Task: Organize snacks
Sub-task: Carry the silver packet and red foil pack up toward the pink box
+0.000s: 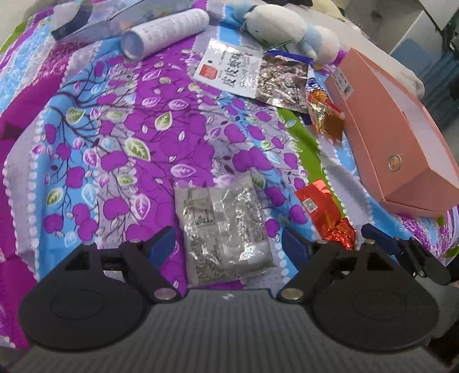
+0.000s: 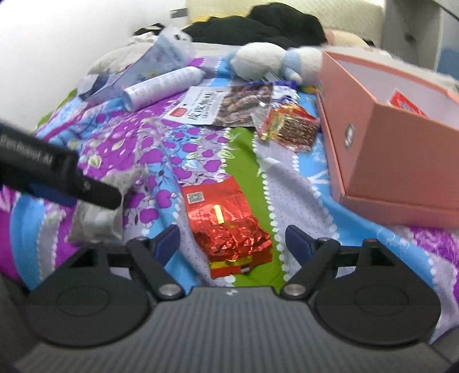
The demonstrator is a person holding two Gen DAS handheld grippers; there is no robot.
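Observation:
A silver foil packet (image 1: 223,229) lies flat on the floral bedspread (image 1: 114,129), between the spread fingers of my left gripper (image 1: 229,244), whose pads stand clear of it. A red foil packet (image 2: 226,226) lies between the open fingers of my right gripper (image 2: 231,241), untouched. In the left wrist view the same red packet (image 1: 321,206) sits just right of my left gripper, with one right-gripper finger (image 1: 381,238) beyond it. An open pink box (image 2: 387,143) stands at the right with a red packet (image 2: 404,103) inside. The left gripper's body (image 2: 57,172) partly hides the silver packet (image 2: 94,218).
A white-and-dark pouch (image 1: 243,71), a gold-red packet (image 1: 324,114) and a blue wrapper lie beside the pink box (image 1: 396,137). Farther back are a white tube (image 1: 166,31), a clear bag (image 1: 94,20) and a plush toy (image 1: 287,25). Black clothing (image 2: 258,23) lies behind.

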